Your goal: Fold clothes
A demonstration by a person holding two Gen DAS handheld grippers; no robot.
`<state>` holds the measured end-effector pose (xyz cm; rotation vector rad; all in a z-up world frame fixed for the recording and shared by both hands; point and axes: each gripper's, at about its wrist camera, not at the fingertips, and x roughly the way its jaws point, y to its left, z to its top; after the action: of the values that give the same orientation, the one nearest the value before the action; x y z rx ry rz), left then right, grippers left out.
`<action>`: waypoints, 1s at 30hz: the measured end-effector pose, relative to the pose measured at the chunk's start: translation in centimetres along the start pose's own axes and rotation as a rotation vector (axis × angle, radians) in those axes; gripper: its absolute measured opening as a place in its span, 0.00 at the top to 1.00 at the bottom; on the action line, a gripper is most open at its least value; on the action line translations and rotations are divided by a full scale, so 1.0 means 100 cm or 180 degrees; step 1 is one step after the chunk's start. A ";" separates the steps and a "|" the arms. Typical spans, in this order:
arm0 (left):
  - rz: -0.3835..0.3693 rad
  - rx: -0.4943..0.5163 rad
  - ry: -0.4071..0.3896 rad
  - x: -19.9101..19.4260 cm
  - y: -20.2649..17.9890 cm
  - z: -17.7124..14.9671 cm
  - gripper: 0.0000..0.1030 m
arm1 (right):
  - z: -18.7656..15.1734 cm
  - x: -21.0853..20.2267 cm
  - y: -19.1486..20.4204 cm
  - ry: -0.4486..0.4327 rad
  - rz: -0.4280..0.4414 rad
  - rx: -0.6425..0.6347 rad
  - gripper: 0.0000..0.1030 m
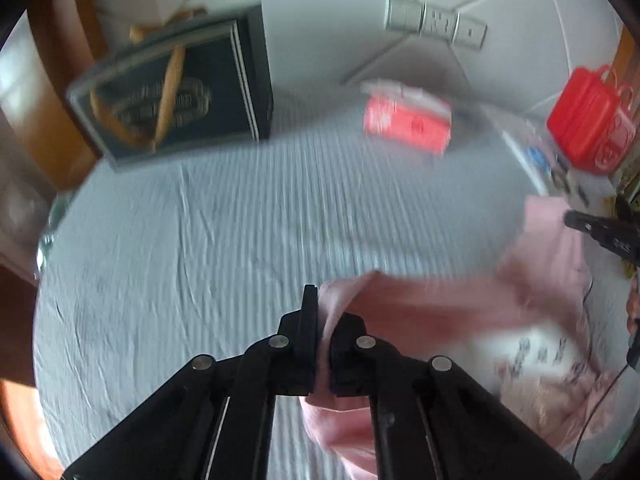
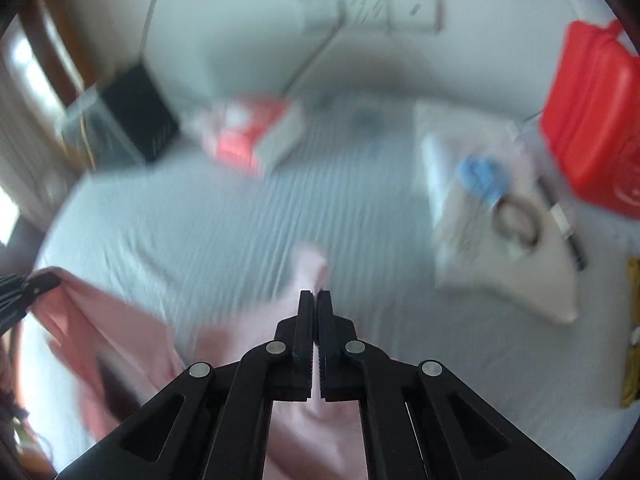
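**Both claws lift a pink garment over the striped cloth**

The left claw (image 1: 323,320) pinches a gathered edge of the pink garment (image 1: 440,312), which bunches between its 2 fingers at lower centre of the left wrist view. The right claw (image 2: 316,312) has its fingers pressed almost together; pink cloth shows past the tips and below them, so it probably grips a thin edge, though blur hides the contact. The garment hangs between the 2 claws above the bench (image 1: 200,240), which carries a grey striped cover. Holding 2 separate points appears to spread the cloth so that it can be laid flat or doubled over, an early stage of the fold.

The left wrist view shows the garment's pale printed panel (image 1: 540,356) at lower right and the right claw entering at the right edge. It also shows a dark framed box (image 1: 180,92) at upper left and a red packet (image 1: 408,120) at upper centre. The right wrist view alone shows a white bag (image 2: 500,220) at right centre, printed with a blue mark and rings, and the left claw at its left edge. A red case (image 2: 592,120) fills its upper right. Motion blur is heavy in both views.
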<state>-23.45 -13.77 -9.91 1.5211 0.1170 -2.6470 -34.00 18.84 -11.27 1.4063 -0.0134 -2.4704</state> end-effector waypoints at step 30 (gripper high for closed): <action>-0.0205 0.0720 0.0987 0.031 -0.138 -0.124 0.43 | -0.202 -0.106 -0.101 0.0677 0.0124 0.1368 0.41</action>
<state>-15.95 1.20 -18.51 2.0246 -0.1205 -2.5213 -14.46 34.06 -14.47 1.8106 -0.5494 -2.3620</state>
